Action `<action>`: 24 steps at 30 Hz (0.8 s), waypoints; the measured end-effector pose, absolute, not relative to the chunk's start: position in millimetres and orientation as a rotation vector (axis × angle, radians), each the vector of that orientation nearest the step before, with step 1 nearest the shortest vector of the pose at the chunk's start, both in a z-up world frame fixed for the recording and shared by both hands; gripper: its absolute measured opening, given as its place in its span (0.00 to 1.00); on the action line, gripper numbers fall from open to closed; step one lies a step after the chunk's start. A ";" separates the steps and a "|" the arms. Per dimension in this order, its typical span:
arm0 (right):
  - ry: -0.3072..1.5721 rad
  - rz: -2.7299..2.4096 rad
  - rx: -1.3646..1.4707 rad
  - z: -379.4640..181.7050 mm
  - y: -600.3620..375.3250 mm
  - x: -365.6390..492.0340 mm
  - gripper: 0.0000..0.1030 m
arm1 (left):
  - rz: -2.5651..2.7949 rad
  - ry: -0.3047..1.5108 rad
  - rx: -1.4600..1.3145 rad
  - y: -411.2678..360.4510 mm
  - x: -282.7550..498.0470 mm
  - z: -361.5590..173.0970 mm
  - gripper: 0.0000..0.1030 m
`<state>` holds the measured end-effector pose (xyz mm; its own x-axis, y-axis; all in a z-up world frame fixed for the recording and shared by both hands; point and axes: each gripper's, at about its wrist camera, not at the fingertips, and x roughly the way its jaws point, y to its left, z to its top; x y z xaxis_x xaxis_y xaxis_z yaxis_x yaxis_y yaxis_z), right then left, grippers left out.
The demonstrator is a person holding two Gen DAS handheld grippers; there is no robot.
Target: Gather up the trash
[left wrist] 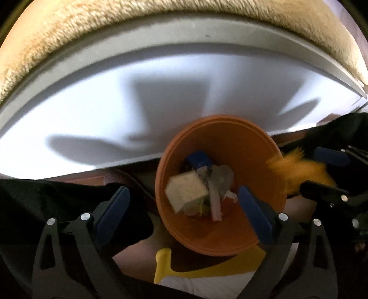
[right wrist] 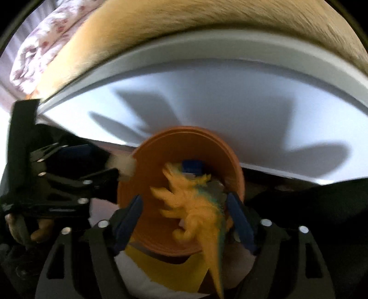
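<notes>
Here my left tongs stand spread over the orange bin; my right tongs, spread, flank a blurred yellow dinosaur toy above it, white surface beyond.

The orange bucket looks like smooth, matt plastic with ridged rings under its rim. The desk has a smooth white, faintly glossy top and a matt grey edge. Behind it lies a shaggy tan rug of rough pile. Each tool has matt black plastic arms, blue rubbery pads and shiny metal rivets. The yellow toy dinosaur looks like matt rubbery plastic.
</notes>
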<state>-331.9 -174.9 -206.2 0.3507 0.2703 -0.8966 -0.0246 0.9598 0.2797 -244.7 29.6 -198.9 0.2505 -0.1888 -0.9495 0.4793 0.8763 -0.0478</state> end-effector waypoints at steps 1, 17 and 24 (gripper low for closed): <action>1.199 0.196 0.250 -206.1 -176.7 -332.2 0.72 | -0.473 1.234 0.261 31.2 -244.8 -197.1 0.90; 0.569 0.018 0.014 -44.2 -185.0 -360.0 0.96 | -0.455 0.834 0.104 38.0 -243.7 -59.7 0.91; 0.486 -0.200 0.053 -5.0 -221.1 -266.4 0.96 | -0.381 0.754 0.035 26.2 -175.7 -12.8 0.92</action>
